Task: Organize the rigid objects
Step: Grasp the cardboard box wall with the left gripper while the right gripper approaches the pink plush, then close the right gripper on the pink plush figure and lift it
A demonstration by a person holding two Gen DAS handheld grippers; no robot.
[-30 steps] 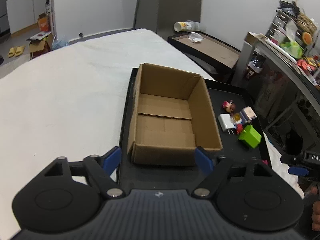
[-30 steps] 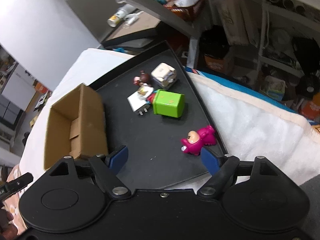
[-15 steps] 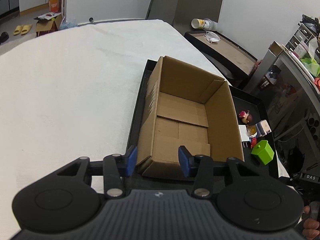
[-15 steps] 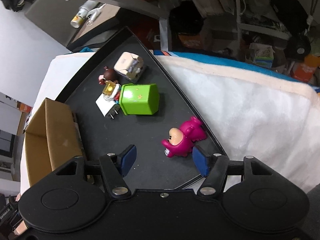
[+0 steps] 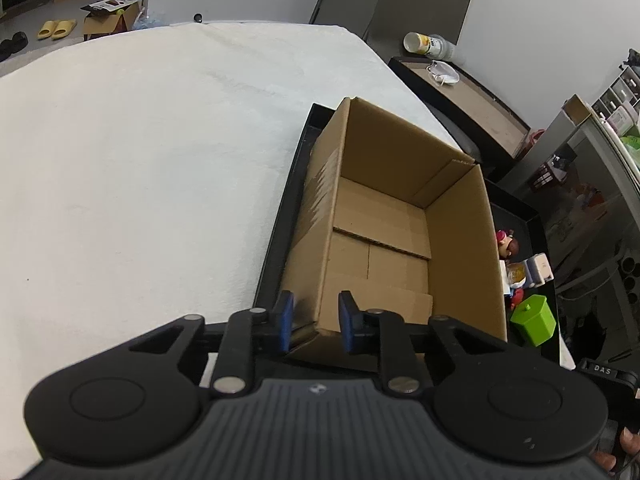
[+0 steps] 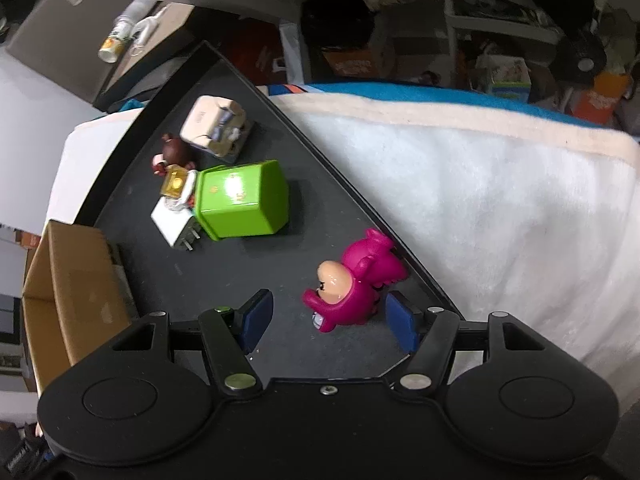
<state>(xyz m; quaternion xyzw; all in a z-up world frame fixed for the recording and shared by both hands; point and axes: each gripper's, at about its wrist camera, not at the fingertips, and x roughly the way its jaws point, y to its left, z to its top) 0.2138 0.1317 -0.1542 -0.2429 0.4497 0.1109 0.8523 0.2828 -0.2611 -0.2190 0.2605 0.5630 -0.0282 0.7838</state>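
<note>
Item 1, left gripper: my jaws have narrowed a lot over the last sec and are closing now on the near left corner of the cardboard box; one blue pad outside the wall, one inside, corner edge between them. Can't tell if the pads press yet, looks like a small gap each side. Box is empty, sits on the left part of the black tray, w/ white cloth beyond. A sec ago these jaws stood wide, straddling the whole short end; now I've dropped closer and picked the corner. Reading: I'm pinning the box so it won't slide while toys go in. Item 2, right gripper: half-wide, nothing held; pink figure lies on its side between the pads, right pad just beside its back, left pad apart from its face. It rests near the tray's right rim. It was ahead of the jaws a sec ago; I've come down so it's now inside the gap. Jaws narrowed a bit, then held. Reading: first pick is set up, squeeze not yet done. Item 3, rest of stock, further up tray: green bin on its side, white charger touching it, small brown-haired figure, cream toy. All outside box; sorting barely begun.
</note>
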